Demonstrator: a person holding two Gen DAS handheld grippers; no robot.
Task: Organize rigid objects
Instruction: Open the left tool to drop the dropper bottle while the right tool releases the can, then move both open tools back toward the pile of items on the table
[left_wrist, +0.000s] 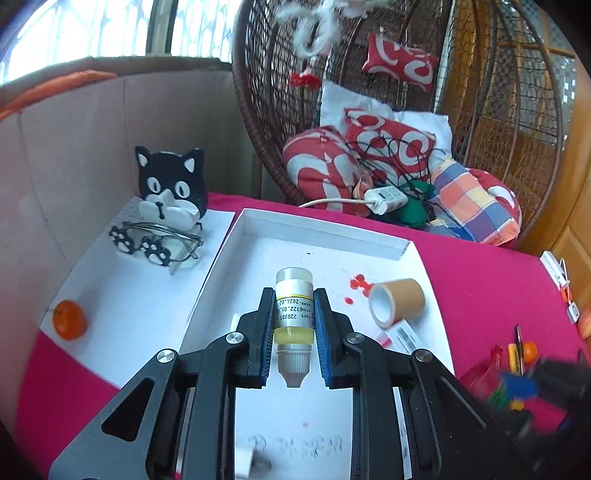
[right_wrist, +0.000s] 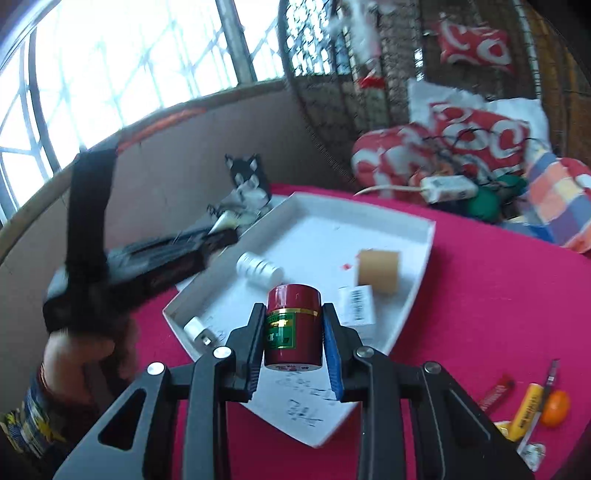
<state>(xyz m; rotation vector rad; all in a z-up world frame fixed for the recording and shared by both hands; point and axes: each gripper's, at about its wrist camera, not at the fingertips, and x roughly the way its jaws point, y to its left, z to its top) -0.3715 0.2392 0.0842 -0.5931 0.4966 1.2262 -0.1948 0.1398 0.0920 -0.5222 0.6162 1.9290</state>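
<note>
My left gripper (left_wrist: 294, 299) is shut on a small yellow bottle (left_wrist: 294, 314) with a silver label, held cap-down over the white tray (left_wrist: 325, 229). My right gripper (right_wrist: 294, 312) is shut on a dark red canister (right_wrist: 293, 328) with a green and gold label, held above the near part of the tray (right_wrist: 417, 291). In the tray lie a brown tape roll (left_wrist: 397, 301), which also shows in the right wrist view (right_wrist: 378, 271), a white barcode box (right_wrist: 356, 306), a white ribbed bottle (right_wrist: 258, 268) and a white plug (right_wrist: 197, 328). The left gripper body (right_wrist: 155, 258) is blurred at the left.
A black-and-white cat figure (left_wrist: 171, 184) with glasses (left_wrist: 159, 242) and an orange (left_wrist: 69, 319) sit on white paper at the left. Pens, a lighter and an orange (right_wrist: 554, 408) lie on the red cloth at the right. A wicker chair with cushions (left_wrist: 369, 155) stands behind.
</note>
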